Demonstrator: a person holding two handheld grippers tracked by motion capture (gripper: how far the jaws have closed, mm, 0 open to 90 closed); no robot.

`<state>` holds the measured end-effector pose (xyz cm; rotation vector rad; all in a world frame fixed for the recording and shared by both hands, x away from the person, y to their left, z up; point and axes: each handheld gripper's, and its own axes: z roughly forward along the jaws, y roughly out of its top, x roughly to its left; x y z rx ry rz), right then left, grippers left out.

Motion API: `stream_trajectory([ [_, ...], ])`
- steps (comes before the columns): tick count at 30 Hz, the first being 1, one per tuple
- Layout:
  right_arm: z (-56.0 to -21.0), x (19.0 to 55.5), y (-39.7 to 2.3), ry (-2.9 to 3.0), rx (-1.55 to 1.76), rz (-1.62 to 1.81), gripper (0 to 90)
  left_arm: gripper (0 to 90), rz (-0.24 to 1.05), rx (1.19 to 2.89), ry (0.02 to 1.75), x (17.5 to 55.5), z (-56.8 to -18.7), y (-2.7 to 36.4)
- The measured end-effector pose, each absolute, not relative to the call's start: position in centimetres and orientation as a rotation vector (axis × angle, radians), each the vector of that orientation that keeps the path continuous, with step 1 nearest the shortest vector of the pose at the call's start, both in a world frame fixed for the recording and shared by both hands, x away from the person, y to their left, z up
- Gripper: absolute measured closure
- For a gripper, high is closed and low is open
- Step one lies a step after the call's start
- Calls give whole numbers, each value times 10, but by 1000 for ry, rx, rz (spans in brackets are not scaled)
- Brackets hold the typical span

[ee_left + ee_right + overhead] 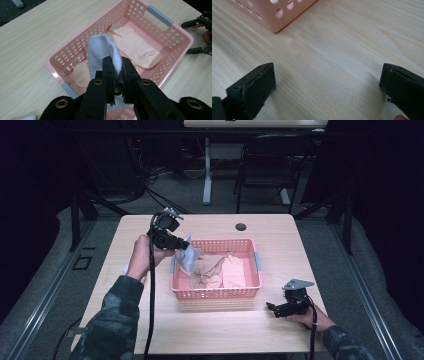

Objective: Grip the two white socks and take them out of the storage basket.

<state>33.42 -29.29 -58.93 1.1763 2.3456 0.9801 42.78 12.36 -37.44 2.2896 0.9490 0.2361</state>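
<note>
Left tongs (176, 243) raised, jaws clamped tight, right tongs (274, 308) low, jaws wide apart

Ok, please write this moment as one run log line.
left gripper: shut on light grey sock | over pink plastic basket | right gripper: open, on wooden table

Pink basket (175, 42) with round holes and grey-blue handles, peach socks (136, 46) inside, one pale grey-blue sock (102, 51), black grippers (117, 75), light woodgrain table (32, 50), camo sleeves (112, 315).
</note>
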Motion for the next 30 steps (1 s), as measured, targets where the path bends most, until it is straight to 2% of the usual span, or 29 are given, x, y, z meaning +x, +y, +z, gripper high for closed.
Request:
stream_trajectory([
  [14, -589, 334, -293, 2345, 1172, 969, 0, 838, 291, 2249, 951, 425, -350, 136],
  [30, -589, 334, -293, 2343, 1172, 970, 0, 838, 372, 2161, 1048, 420, -328, 189],
])
